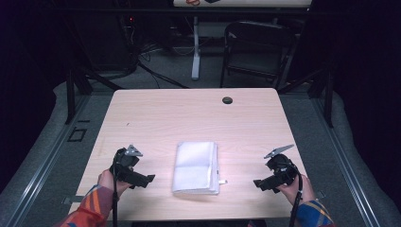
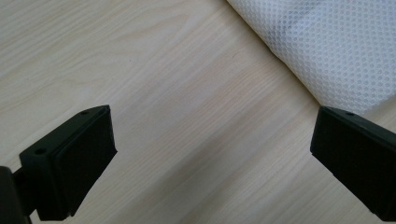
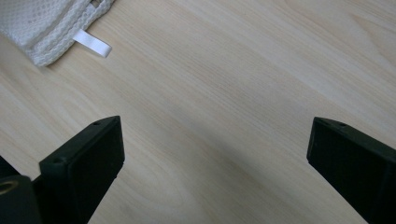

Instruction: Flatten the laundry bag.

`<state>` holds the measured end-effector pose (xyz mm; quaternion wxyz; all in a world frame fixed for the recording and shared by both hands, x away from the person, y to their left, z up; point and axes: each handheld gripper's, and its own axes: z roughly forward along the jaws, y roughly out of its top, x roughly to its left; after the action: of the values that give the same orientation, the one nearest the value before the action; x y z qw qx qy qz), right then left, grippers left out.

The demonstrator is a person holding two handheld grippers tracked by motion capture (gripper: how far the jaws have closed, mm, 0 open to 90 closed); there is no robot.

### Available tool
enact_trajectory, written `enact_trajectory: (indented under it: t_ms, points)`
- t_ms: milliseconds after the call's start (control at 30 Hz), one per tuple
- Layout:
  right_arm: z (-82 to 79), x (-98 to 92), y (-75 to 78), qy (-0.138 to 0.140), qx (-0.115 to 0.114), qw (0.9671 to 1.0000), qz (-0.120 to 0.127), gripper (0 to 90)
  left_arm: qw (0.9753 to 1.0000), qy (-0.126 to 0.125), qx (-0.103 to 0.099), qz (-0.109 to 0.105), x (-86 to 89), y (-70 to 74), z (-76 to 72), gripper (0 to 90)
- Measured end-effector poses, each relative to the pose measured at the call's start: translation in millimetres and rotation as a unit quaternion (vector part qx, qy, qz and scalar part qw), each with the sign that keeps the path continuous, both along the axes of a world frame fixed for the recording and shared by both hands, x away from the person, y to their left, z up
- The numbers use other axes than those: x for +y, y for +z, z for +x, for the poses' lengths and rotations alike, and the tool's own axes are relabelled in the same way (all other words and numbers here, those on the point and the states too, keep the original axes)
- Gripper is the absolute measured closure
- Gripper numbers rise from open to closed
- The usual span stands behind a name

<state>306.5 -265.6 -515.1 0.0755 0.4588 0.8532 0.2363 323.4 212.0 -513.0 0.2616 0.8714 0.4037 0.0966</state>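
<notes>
A folded white mesh cloth lies on the pale wooden table near its front edge, a small white tag sticking out at its right side. My left gripper sits to the left of the cloth, held in a hand, its jaws wide apart over bare wood. The left gripper view shows the left gripper open with the cloth's corner at upper right. My right gripper rests to the right of the cloth, also open. In the right gripper view the right gripper faces bare wood, cloth edge and tag at upper left.
A small dark round disc lies near the table's far edge. Beyond the table stand a black folding chair and a white table leg on a grey floor. Metal rails run along both sides.
</notes>
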Motion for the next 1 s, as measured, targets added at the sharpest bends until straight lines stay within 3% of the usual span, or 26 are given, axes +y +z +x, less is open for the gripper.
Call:
enact_trajectory:
  t_ms: [33, 67, 100, 200, 400, 433, 533, 567, 600, 733, 833, 1000]
  points:
    - [0.7, -0.9, 2.2, 0.01, 0.005, 0.9998, -0.017, 4.0, 1.0, 0.0, 0.0, -0.001, -0.2, 0.1, -0.1, 0.0]
    - [0.7, -0.9, 2.2, 0.01, 0.005, 0.9998, -0.017, 4.0, 1.0, 0.0, 0.0, -0.001, -0.2, 0.1, -0.1, 0.0]
    - [1.1, 1.8, 0.9, 0.007, 0.001, 1.0, -0.003, 4.0, 1.0, 0.001, 0.0, -0.004, -0.3, 0.5, -0.7, 0.0]
    - [1.7, 2.3, 0.4, 0.01, 0.007, 0.9999, -0.008, 4.1, 1.0, -0.003, -0.001, -0.007, -0.8, 2.3, -1.3, 0.0]
    - [1.5, 4.6, 1.8, 0.008, -0.002, 0.9999, -0.009, 6.1, 0.9999, -0.003, -0.009, -0.013, -3.2, 2.8, -3.5, 0.0]
    - [1.8, 6.1, 1.5, 0.012, 0.007, 0.9999, 0.0, 6.0, 0.9999, -0.003, -0.009, -0.013, -3.2, 2.8, -3.5, 0.0]
    - [1.0, 8.8, -2.2, -0.002, -0.007, 0.9999, 0.011, 6.0, 0.9998, -0.004, -0.011, -0.016, -4.9, 3.4, -4.3, 0.0]
    - [2.2, 8.2, 1.6, 0.016, 0.008, 0.9998, -0.008, 6.0, 0.9998, -0.006, -0.014, -0.016, -6.0, 3.5, -4.9, 0.0]
    - [1.9, 8.3, 2.8, 0.014, 0.003, 0.9997, -0.02, 6.0, 0.9995, -0.013, -0.023, -0.016, -9.2, 3.4, -5.7, 0.0]
    - [2.6, 9.7, 5.0, 0.008, -0.006, 0.9998, -0.016, 6.0, 0.9992, -0.022, -0.029, -0.016, -13.6, 3.8, -6.3, 0.0]
    - [5.2, 12.9, 3.7, 0.018, 0.006, 0.9994, -0.028, 6.1, 0.9986, -0.032, -0.037, -0.018, -20.2, 5.6, -7.6, 0.0]
    - [5.9, 17.7, 2.6, 0.024, 0.003, 0.9995, -0.021, 6.4, 0.9982, -0.043, -0.039, -0.018, -28.8, 5.6, -7.8, 0.0]
